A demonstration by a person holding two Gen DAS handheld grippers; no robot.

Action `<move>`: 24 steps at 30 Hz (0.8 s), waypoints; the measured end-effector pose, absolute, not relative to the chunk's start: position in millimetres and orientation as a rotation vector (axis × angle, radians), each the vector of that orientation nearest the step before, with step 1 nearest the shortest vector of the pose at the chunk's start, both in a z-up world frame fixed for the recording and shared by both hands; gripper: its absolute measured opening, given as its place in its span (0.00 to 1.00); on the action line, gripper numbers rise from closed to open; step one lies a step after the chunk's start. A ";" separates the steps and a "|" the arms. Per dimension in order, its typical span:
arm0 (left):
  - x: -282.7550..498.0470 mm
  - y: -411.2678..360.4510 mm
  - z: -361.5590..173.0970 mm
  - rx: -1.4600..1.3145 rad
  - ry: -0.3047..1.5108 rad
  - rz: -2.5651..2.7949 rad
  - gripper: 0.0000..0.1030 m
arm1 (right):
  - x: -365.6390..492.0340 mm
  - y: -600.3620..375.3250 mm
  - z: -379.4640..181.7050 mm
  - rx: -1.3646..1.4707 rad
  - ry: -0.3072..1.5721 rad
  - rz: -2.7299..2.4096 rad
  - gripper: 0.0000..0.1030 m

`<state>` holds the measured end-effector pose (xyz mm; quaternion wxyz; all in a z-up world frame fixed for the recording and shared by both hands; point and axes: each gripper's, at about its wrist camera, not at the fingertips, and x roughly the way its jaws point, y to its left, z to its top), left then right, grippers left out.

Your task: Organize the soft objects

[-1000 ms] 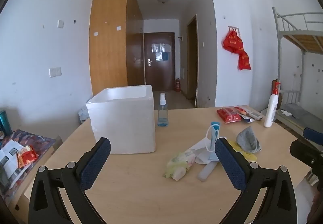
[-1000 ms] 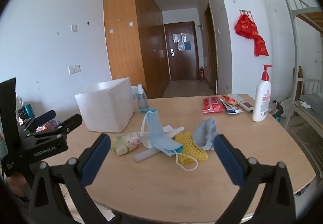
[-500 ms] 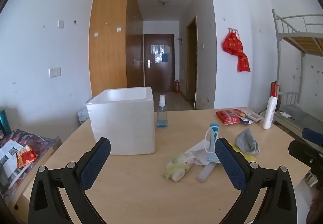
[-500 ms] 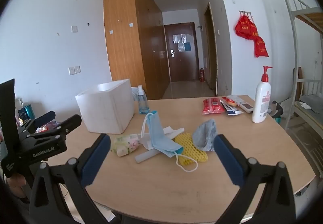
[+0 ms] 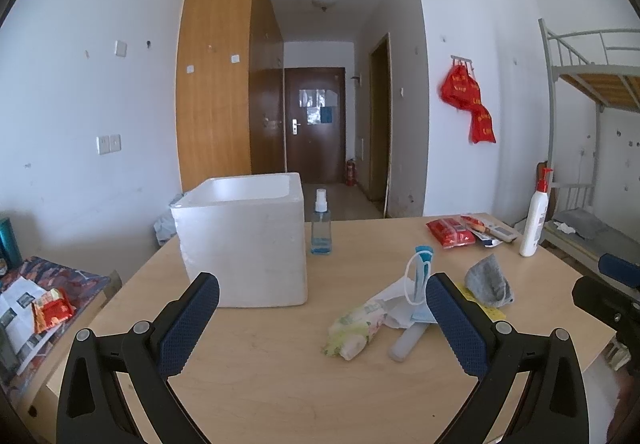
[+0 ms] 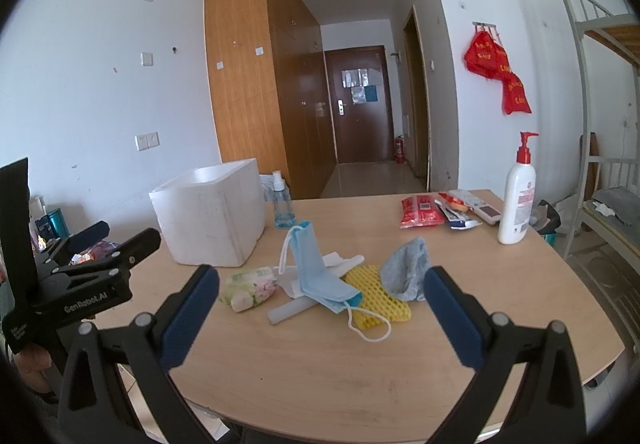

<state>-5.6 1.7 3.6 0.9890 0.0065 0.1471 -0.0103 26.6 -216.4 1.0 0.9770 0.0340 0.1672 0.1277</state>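
A pile of soft things lies mid-table: a blue face mask (image 6: 320, 276), a yellow foam net (image 6: 376, 296), a grey cloth (image 6: 404, 272), a green tissue pack (image 6: 250, 284) and a white foam tube (image 6: 292, 310). A white foam box (image 6: 210, 214) stands open-topped to the left. The box (image 5: 244, 240), tissue pack (image 5: 354, 328), mask (image 5: 420, 276) and grey cloth (image 5: 488, 282) also show in the left wrist view. My left gripper (image 5: 322, 316) is open and empty, in front of the box. My right gripper (image 6: 320, 308) is open and empty, short of the pile.
A blue spray bottle (image 6: 282, 204) stands behind the box. A lotion pump bottle (image 6: 518, 200), a red packet (image 6: 420, 212) and small items lie at the far right. The left gripper shows at the left of the right wrist view (image 6: 80, 272). A bunk bed (image 5: 592, 148) stands right.
Both views have shifted slightly back from the table; the objects have not moved and both grippers stay open.
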 end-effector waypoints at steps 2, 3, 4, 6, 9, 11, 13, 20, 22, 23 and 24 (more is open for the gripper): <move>-6.1 1.6 4.1 0.016 0.293 -0.014 1.00 | 26.8 -216.6 0.9 0.068 0.339 0.256 1.00; -6.2 1.4 4.3 0.017 0.292 -0.015 1.00 | 26.6 -217.1 1.3 0.067 0.339 0.256 1.00; -6.5 1.6 4.6 0.016 0.292 -0.018 1.00 | 26.6 -217.2 1.1 0.069 0.339 0.257 1.00; -6.8 1.8 5.1 0.014 0.291 -0.019 1.00 | 26.2 -217.4 1.1 0.070 0.338 0.258 1.00; -6.8 1.7 5.5 0.014 0.291 -0.018 1.00 | 26.0 -217.5 1.1 0.072 0.339 0.258 1.00; -7.3 1.8 5.7 0.015 0.291 -0.017 1.00 | 26.2 -217.1 0.8 0.070 0.337 0.256 1.00; -6.2 0.8 5.1 0.019 0.294 -0.015 1.00 | 26.4 -217.3 0.8 0.072 0.338 0.256 1.00; -5.7 -0.6 5.4 0.020 0.300 -0.016 1.00 | 25.2 -216.5 0.7 0.074 0.336 0.250 1.00; -5.5 -0.8 5.0 0.022 0.303 -0.020 1.00 | 24.2 -216.1 0.5 0.074 0.335 0.249 1.00; -5.6 -1.0 5.0 0.022 0.304 -0.019 1.00 | 24.3 -216.2 0.6 0.072 0.335 0.247 1.00; -5.7 -0.8 5.0 0.021 0.304 -0.019 1.00 | 23.9 -215.1 0.5 0.070 0.335 0.247 1.00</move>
